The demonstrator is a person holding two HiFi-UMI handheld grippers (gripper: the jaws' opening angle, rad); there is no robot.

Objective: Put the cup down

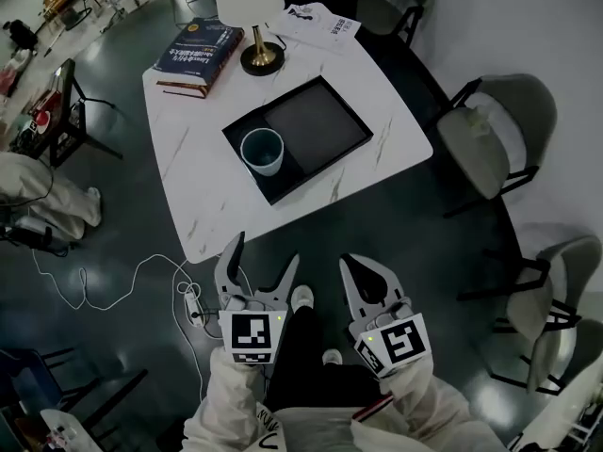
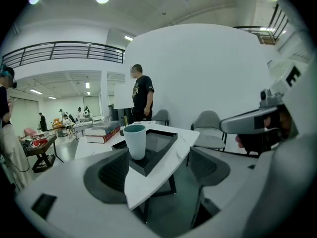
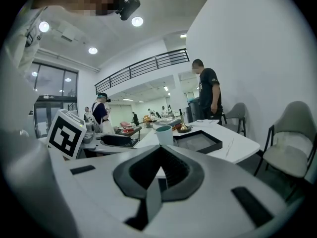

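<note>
A pale blue-green cup (image 1: 262,151) stands upright in the near left end of a black tray (image 1: 325,121) on the white marble table (image 1: 203,210). Both grippers hang below the table's near corner, apart from the cup. My left gripper (image 1: 264,255) is open and holds nothing; in the left gripper view the cup (image 2: 134,142) and tray (image 2: 164,145) lie ahead, beyond its spread jaws (image 2: 161,170). My right gripper (image 1: 363,269) is shut on nothing, its jaws meeting at the tips (image 3: 160,150). The cup (image 3: 164,135) is far in front of it.
A thick book (image 1: 198,53), a brass lamp base (image 1: 261,56) and papers (image 1: 322,24) occupy the table's far end. Grey chairs (image 1: 490,135) stand to the right. A white cable (image 1: 113,295) trails on the dark floor at left. A person (image 2: 142,95) stands beyond the table.
</note>
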